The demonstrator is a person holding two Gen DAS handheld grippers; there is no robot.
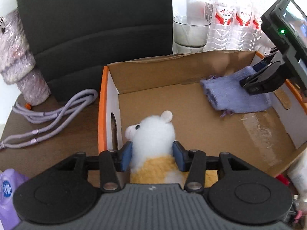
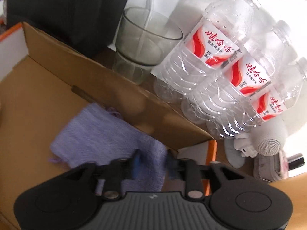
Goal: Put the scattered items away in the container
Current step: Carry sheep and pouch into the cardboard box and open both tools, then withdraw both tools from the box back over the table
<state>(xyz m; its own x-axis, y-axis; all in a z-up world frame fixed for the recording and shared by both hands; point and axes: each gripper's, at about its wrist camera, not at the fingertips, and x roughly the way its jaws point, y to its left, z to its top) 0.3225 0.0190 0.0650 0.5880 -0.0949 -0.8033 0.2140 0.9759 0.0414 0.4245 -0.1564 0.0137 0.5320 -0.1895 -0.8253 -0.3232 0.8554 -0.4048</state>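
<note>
A: Left hand-held gripper (image 1: pixel 152 156): we note both blue pads pressed into the sides of a white and yellow plush toy (image 1: pixel 153 134). Firm hold. The toy sits low over the floor of the cardboard box (image 1: pixel 191 134), near its left wall.

B: Agreed. Right hand-held gripper (image 2: pixel 152 164): we see its fingers on either side of a folded purple cloth (image 2: pixel 107 134), at the cloth's near edge. The view is blurred, so we cannot tell whether the pads actually pinch it.

A: From the left camera the cloth (image 1: pixel 236 94) lies inside the box at the far right corner, with the right hand-held gripper (image 1: pixel 253 85) on top of it.

B: Outside the box we log a lilac cable (image 1: pixel 55 107) coiled on the worktop (image 1: pixel 57 140) to the left, just beside a fuzzy grey toy (image 1: pixel 23 67).

A: Behind the box: a glass (image 2: pixel 145 44) with a straw in it, and three water bottles (image 2: pixel 226 72) standing side by side.
</note>
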